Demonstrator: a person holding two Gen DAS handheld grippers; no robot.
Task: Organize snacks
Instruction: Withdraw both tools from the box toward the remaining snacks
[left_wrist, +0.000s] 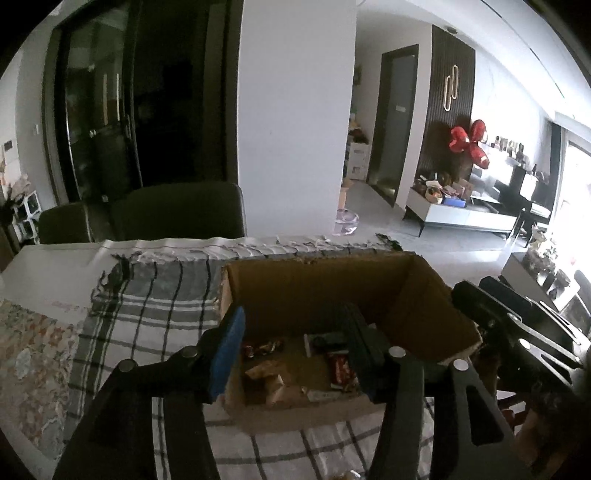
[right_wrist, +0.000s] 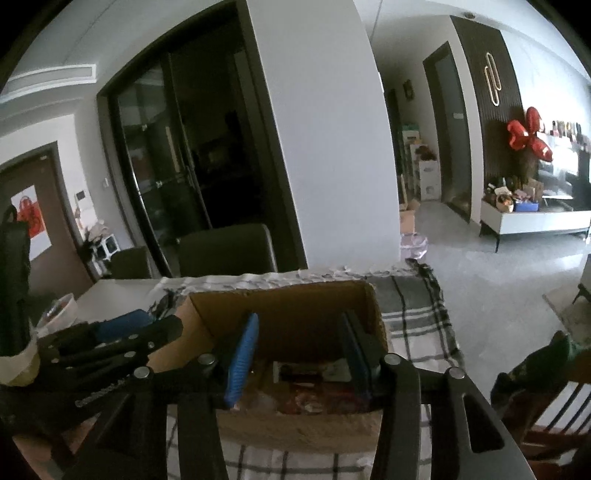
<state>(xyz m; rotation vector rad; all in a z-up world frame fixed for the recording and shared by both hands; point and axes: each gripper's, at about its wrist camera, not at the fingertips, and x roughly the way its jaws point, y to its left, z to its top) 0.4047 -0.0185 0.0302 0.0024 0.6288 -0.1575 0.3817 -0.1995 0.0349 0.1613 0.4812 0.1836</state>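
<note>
Both the left gripper (left_wrist: 291, 354) and right gripper (right_wrist: 301, 354) hang parted and empty over the cardboard box (left_wrist: 325, 280), snacks (left_wrist: 269, 380) loose right below the fingertips, so a careless dip could snag the wall and drag it.

Both wrist views look slightly downward, close over the shared cardboard box (left_wrist: 332, 291) (right_wrist: 291, 310), toward the room.
</note>
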